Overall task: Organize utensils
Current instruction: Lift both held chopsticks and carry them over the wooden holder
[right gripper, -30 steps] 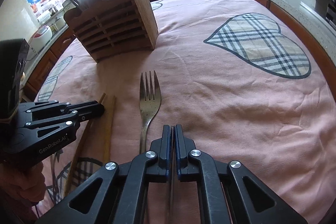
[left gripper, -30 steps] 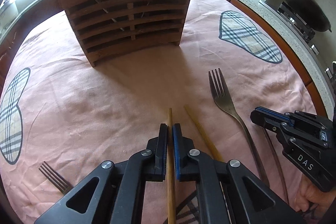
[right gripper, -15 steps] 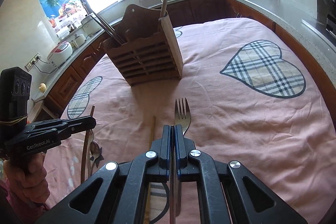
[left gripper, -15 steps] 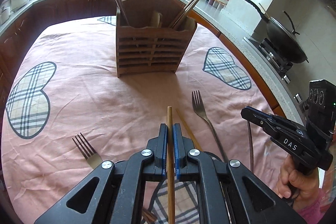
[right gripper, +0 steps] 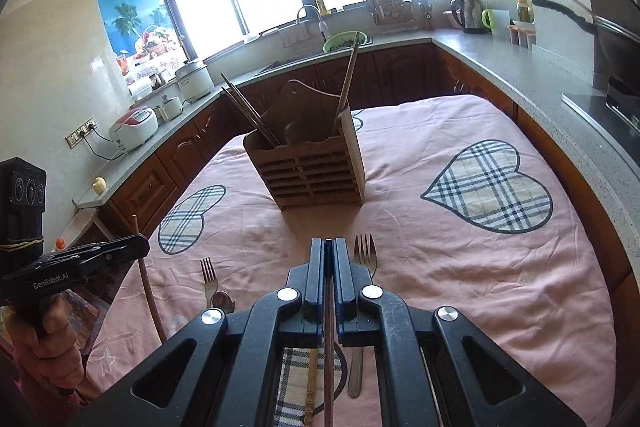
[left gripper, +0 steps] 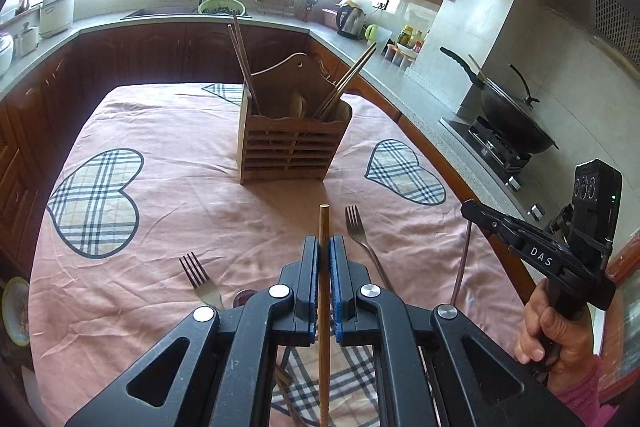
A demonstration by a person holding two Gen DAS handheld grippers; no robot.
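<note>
A slatted wooden utensil holder stands mid-table with chopsticks leaning in it; it also shows in the right wrist view. My left gripper is shut on a wooden chopstick, held above the pink cloth. My right gripper is shut on a thin dark chopstick, also lifted; from the left wrist view it holds that stick hanging down. Two forks lie on the cloth, and a spoon lies beside the left fork.
The table wears a pink cloth with plaid hearts. Another chopstick lies under my right gripper. A wok on a stove is at the right. Counters with a sink, kettle and rice cookers ring the table.
Both grippers have risen and drawn back from the table, each carrying its chopstick. The holder and forks look smaller and farther now.
</note>
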